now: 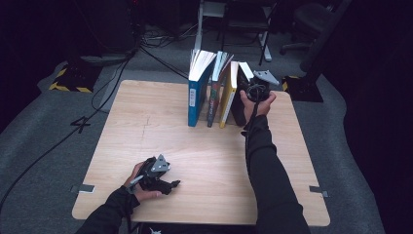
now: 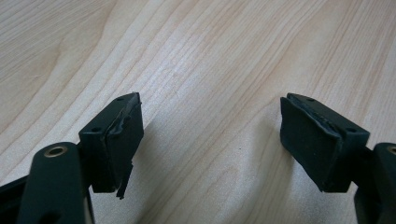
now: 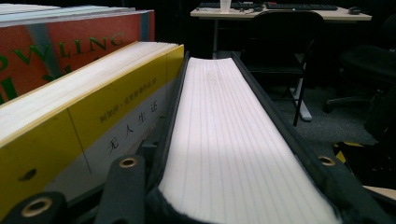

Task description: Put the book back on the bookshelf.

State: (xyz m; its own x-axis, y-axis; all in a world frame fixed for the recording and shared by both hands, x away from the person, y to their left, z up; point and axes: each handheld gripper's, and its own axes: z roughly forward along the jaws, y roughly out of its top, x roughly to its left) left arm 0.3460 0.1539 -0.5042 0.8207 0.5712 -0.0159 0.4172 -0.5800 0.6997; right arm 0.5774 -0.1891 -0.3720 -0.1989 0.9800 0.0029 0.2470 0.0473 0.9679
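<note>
Right tongs (image 1: 256, 90) clamp the black book (image 3: 243, 140) at the row's end, not yet pulled out; left tongs (image 2: 210, 140) rest open, empty, on worktop (image 1: 204, 146).

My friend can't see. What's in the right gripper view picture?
A black book, its white page edges facing up, sits between the jaws of the hand-held gripper. A yellow book leans beside it, a red one behind that, with a dark chair farther back.
</note>
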